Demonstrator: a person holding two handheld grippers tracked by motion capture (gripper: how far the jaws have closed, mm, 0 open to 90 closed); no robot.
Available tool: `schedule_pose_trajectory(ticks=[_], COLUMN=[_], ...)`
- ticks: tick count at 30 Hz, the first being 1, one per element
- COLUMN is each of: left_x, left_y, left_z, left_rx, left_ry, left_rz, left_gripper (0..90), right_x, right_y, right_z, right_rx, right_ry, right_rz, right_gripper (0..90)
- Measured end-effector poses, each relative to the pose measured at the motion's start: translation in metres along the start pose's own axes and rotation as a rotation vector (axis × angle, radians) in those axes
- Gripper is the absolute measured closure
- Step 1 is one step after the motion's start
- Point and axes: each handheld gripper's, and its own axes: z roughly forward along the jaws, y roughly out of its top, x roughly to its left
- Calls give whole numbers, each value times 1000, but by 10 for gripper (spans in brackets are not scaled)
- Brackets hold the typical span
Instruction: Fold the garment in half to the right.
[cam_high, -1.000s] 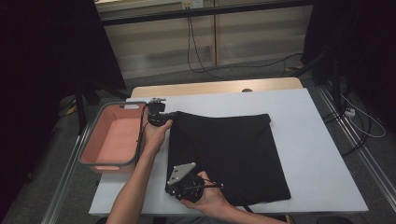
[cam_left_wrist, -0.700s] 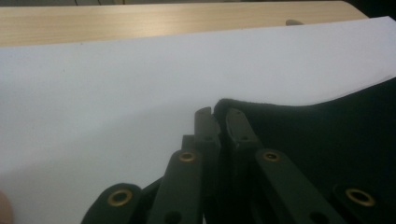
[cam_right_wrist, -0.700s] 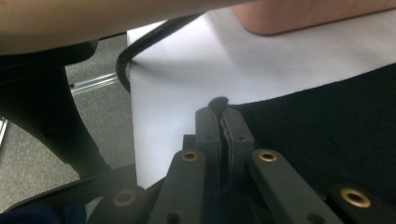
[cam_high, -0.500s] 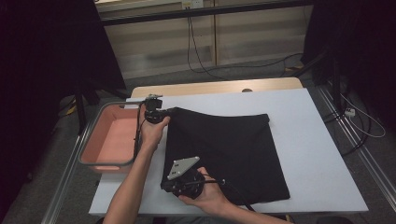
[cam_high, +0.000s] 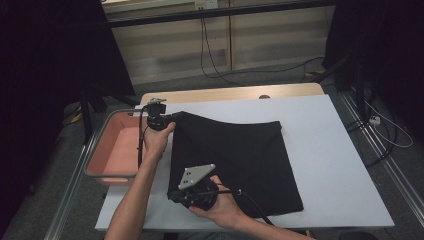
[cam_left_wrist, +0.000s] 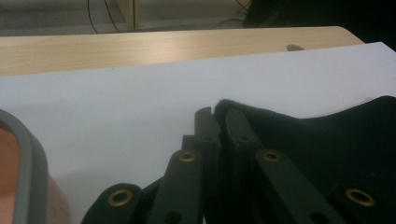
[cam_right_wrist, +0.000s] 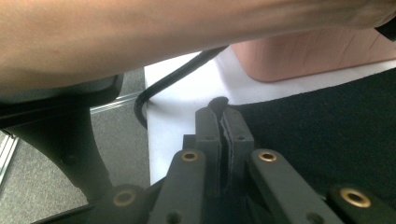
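Note:
A black cloth (cam_high: 240, 160) lies spread on the white table (cam_high: 340, 165). My left gripper (cam_high: 174, 117) is shut on its far left corner, and the corner sticks up between the jaws in the left gripper view (cam_left_wrist: 218, 116), with the cloth (cam_left_wrist: 327, 140) draping away to the right. My right gripper (cam_high: 173, 196), with a grey plate on top, is shut on the near left corner. In the right gripper view (cam_right_wrist: 223, 114) a thin fold of the cloth (cam_right_wrist: 317, 126) is pinched between the pads. The cloth's left edge hangs slightly off the table between the two grips.
A pink tray (cam_high: 95, 150) with a grey rim stands just left of the table, close to the left hand. Its wall (cam_right_wrist: 317, 51) shows beyond the person's left forearm (cam_right_wrist: 187, 37). A wooden strip (cam_high: 230, 93) borders the far edge. Cables lie on the floor behind.
Both hands have risen a little with the cloth's left corners in them, lifting that edge off the table. The jaws stay shut.

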Motion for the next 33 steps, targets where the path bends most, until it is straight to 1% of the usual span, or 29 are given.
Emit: schedule_pose_trajectory(ticks=[2, 8, 12, 16, 18, 21, 25, 30, 33], left_x=[2, 3, 4, 6, 7, 8, 11, 15, 14], left_y=[1, 4, 6, 9, 11, 13, 17, 17, 19], left_z=[-3, -7, -11, -15, -16, -19, -25, -31, -32], left_rx=[-6, -20, -30, -38, -44, -45, -61, -68, -75], left_ry=[4, 4, 10, 11, 12, 17, 21, 29, 29], left_rz=[7, 7, 13, 20, 16, 23, 15, 9, 17], left_gripper=[854, 854, 854, 854, 854, 854, 854, 854, 854], right_x=[0, 0, 1, 2, 2, 2, 1, 2, 2], right_y=[2, 8, 12, 16, 18, 22, 28, 30, 33], right_z=[0, -2, -5, -7, -7, -7, -10, -9, -8], right_rx=[-8, -30, -72, -92, -104, -106, -116, -125, -128], right_ry=[2, 5, 4, 6, 10, 12, 11, 21, 23], right_rz=[-1, -10, -26, -39, -43, -56, -68, -75, -80], right_gripper=[872, 872, 872, 873, 873, 873, 873, 873, 874])
